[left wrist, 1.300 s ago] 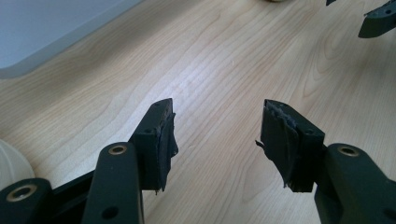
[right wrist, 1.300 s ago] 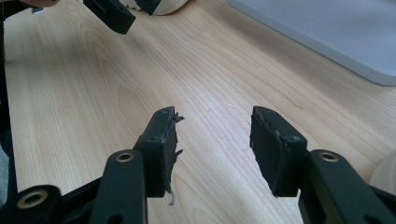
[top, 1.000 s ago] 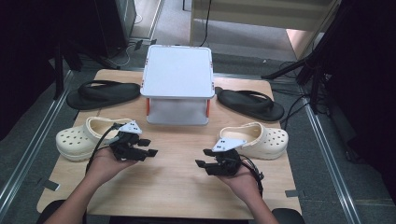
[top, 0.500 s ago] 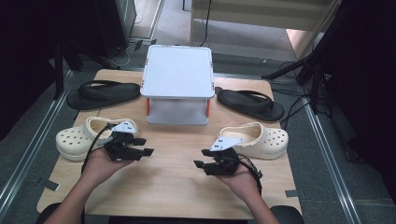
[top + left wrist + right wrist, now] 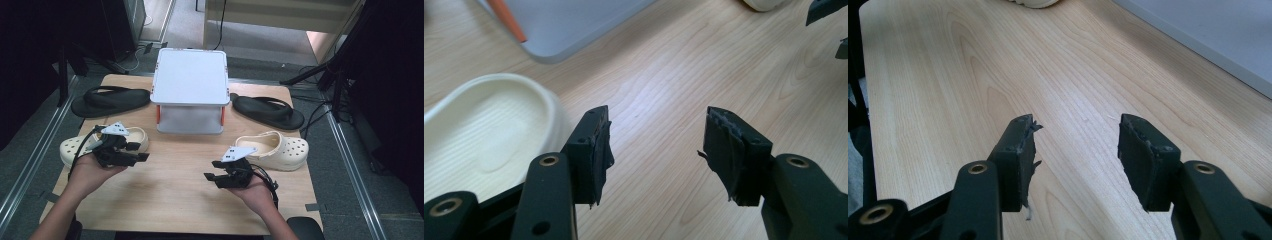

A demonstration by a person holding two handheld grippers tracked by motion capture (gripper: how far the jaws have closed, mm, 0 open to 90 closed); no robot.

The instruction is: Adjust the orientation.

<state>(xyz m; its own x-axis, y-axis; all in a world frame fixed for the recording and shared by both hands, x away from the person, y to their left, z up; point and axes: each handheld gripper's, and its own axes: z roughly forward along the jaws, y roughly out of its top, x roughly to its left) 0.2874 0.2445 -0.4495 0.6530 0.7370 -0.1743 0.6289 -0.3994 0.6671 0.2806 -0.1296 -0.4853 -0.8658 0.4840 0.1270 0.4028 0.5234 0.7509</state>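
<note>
Left gripper nearer cream clog

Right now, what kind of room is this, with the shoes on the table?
Probably a lab or workshop set up for recording. A wooden table stands between metal floor rails, with cables and dark stands around it. Cream clogs, black flip-flops and a white box look staged.

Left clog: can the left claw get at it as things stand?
Probably yes. The left claw is open and empty, right beside the left clog, whose open cavity shows next to one jaw in the left gripper view. Only bare table lies around; nothing blocks it.
</note>
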